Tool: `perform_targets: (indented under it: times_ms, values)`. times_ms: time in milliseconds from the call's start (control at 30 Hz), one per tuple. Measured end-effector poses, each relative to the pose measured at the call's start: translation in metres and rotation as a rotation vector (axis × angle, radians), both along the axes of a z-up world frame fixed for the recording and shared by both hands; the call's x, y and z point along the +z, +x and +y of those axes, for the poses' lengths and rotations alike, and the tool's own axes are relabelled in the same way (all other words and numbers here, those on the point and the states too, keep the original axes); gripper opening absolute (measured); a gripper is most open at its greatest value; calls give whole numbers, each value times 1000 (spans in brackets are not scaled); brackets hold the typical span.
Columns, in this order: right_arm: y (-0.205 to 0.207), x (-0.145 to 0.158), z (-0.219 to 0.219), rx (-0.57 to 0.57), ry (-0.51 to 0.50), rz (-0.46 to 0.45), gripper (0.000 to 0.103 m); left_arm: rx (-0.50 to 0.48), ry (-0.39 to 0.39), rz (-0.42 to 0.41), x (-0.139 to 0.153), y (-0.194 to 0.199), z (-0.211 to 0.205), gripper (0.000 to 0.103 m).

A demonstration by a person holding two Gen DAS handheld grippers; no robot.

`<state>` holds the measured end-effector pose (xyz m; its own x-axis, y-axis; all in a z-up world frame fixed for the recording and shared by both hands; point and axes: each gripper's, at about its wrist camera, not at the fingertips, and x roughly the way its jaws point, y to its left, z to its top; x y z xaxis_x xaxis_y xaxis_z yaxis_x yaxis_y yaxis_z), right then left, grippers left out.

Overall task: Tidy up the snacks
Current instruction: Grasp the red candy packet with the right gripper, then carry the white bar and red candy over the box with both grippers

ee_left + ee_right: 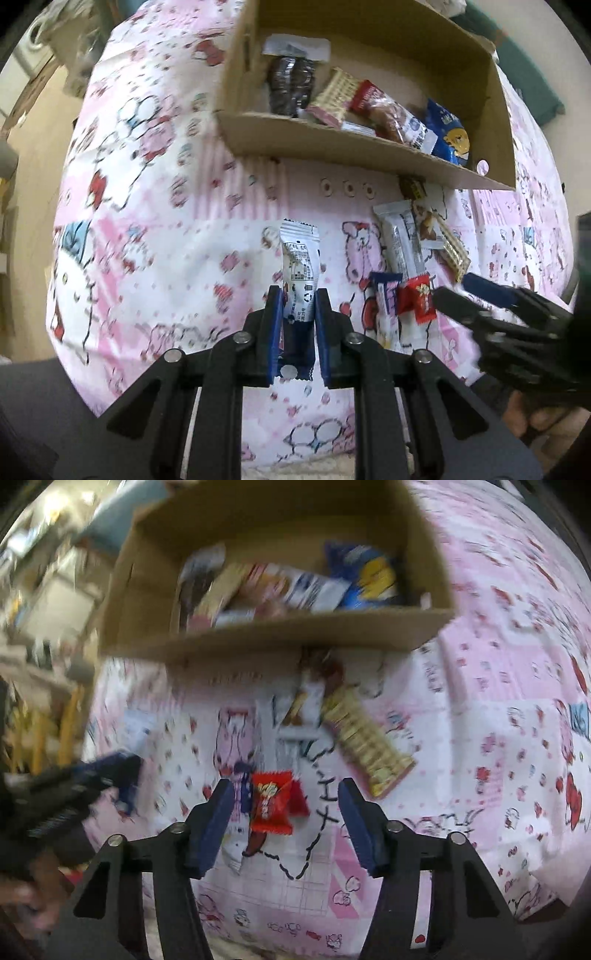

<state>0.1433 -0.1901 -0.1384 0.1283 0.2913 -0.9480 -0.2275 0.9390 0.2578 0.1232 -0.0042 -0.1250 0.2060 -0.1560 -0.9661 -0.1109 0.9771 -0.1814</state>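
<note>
Currently the left tongs (298,295) are closed on a white and blue packet (300,258), clamping its lower half between the blue pads (277,332); the upper end of the packet stands clear of the fingertips, above the sheet (177,221). The sheet is pink and white with a cartoon print and carries all the loose items.

The right tongs (286,797) are wide open and hold nothing. Between the spread fingers, on the sheet, lies a red packet (272,801). In the left wrist view the right tongs (461,291) appear at the right edge, just beside the same red packet (417,297), which touches a blue and white packet (386,295).

Farther ahead on the sheet lie a silver packet (400,240) and a wafer pack (364,746), both near the front wall of the box (332,140).

The box is open-topped cardboard and rests on the sheet. Inside it are a dark packet (291,85), a second wafer pack (332,98), a red and white pack (391,112) and a blue bag (448,133), the last at the right end. The right wrist view is blurred; the box contents there cannot be told apart.
</note>
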Motion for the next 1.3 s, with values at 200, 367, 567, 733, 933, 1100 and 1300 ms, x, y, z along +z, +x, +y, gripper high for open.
perform_targets:
  times_ms: [200, 367, 567, 733, 933, 1100, 1300]
  values:
    - [-4, -17, 15, 67, -90, 22, 47, 11, 5, -30, 11, -14, 3, 14]
    - [-6, -21, 17, 90, -93, 36, 22, 3, 23, -45, 10, -9, -2, 14]
    - [-11, -1, 10, 74, -27, -15, 18, 8, 40, -49, 8, -9, 0, 14]
    - [-15, 21, -2, 41, 60, -61, 18, 25, 64, -50, 4, -8, 5, 14]
    - [-17, 34, -6, 30, 123, -91, 18, 48, 81, -59, 2, -7, 10, 14]
    - [-16, 59, -9, 8, 228, -176, 18, 70, 62, -150, 26, -8, 13, 14]
    - [-9, 80, -20, -45, 336, -254, 18, 51, 71, -231, 47, -10, 10, 14]
